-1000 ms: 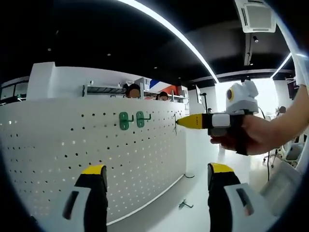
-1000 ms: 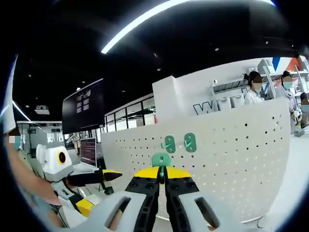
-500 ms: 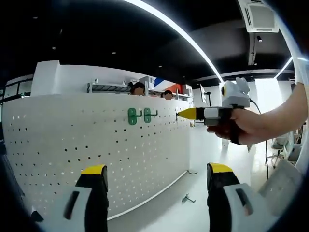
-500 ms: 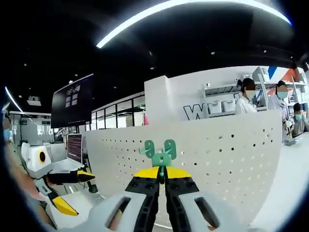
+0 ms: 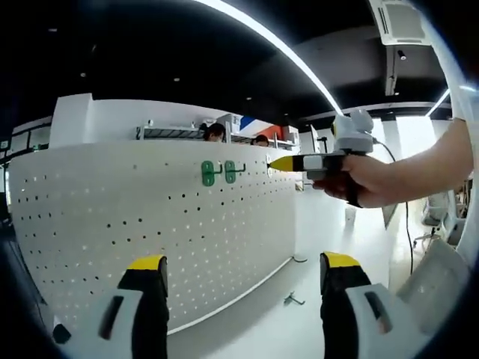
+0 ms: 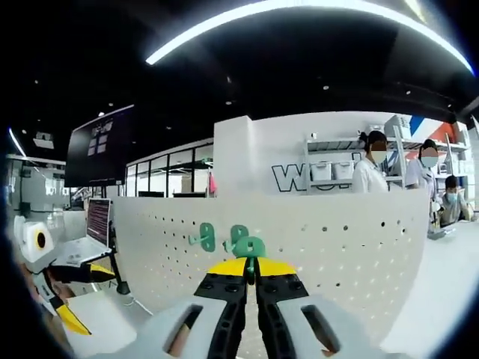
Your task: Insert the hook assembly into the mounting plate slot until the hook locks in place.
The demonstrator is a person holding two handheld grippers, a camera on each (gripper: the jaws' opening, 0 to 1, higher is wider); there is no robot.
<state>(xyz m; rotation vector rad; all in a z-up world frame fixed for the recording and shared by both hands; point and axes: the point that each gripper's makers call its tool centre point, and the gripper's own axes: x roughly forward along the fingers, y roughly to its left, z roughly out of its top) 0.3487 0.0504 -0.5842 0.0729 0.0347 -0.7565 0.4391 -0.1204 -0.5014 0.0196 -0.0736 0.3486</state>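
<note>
A white pegboard mounting plate stands upright with two green hooks mounted near its top. My left gripper is open and holds nothing, low in front of the board. My right gripper, held by a hand, points its yellow tip at the board just right of the mounted hooks. In the right gripper view my right gripper is shut on a green hook, held close to the pegboard beside the two mounted hooks.
A loose metal hook lies on the white table below the board. Several people stand behind the board by shelves. A dark monitor hangs at the left. The left gripper shows at the lower left.
My right gripper has risen and moved left along the board with the green hook, now just right of the two mounted hooks. The left gripper stays open.
</note>
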